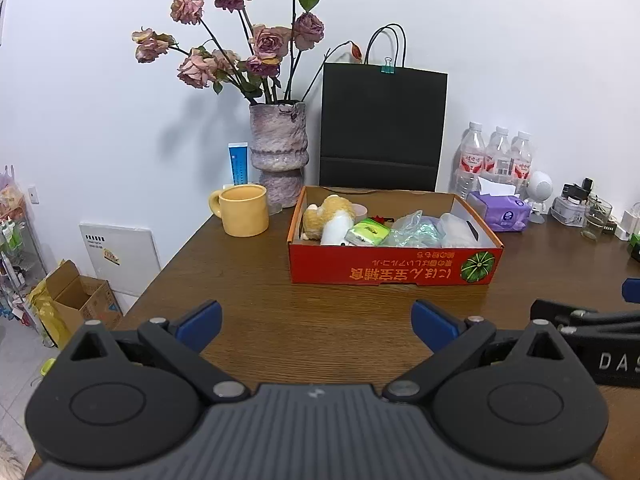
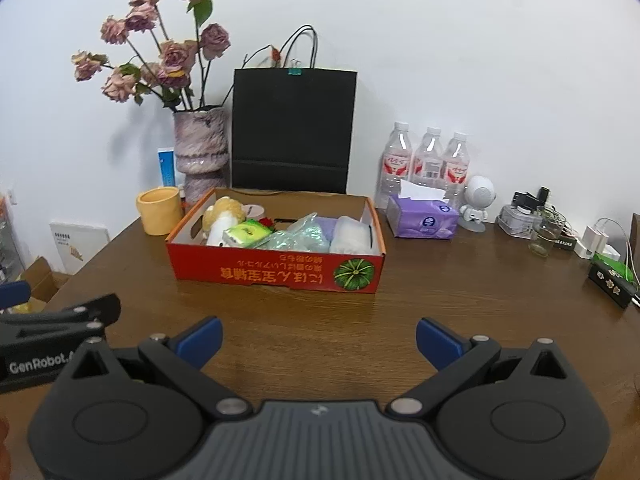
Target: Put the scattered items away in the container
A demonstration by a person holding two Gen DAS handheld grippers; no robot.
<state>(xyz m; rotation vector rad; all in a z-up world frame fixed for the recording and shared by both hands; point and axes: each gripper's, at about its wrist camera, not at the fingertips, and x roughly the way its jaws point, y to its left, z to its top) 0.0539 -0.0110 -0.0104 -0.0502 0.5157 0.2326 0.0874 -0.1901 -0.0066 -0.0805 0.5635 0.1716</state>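
Note:
A red cardboard box (image 1: 394,270) (image 2: 276,270) with a pumpkin print stands on the wooden table (image 1: 280,312) (image 2: 460,292). It holds a plush toy (image 1: 326,214) (image 2: 224,210), a green packet (image 1: 368,232) (image 2: 246,232), clear plastic bags (image 1: 416,230) (image 2: 298,234) and a white pouch (image 2: 352,234). My left gripper (image 1: 316,324) is open and empty, in front of the box and apart from it. My right gripper (image 2: 319,340) is open and empty, also in front of the box. Each gripper shows at the edge of the other's view.
A yellow mug (image 1: 242,210) (image 2: 160,210) and a vase of dried roses (image 1: 278,152) (image 2: 200,148) stand left of the box. A black paper bag (image 1: 382,128) (image 2: 292,132) is behind it. Water bottles (image 2: 426,160), a purple tissue pack (image 2: 424,218), a glass (image 2: 546,230) and chargers are at right.

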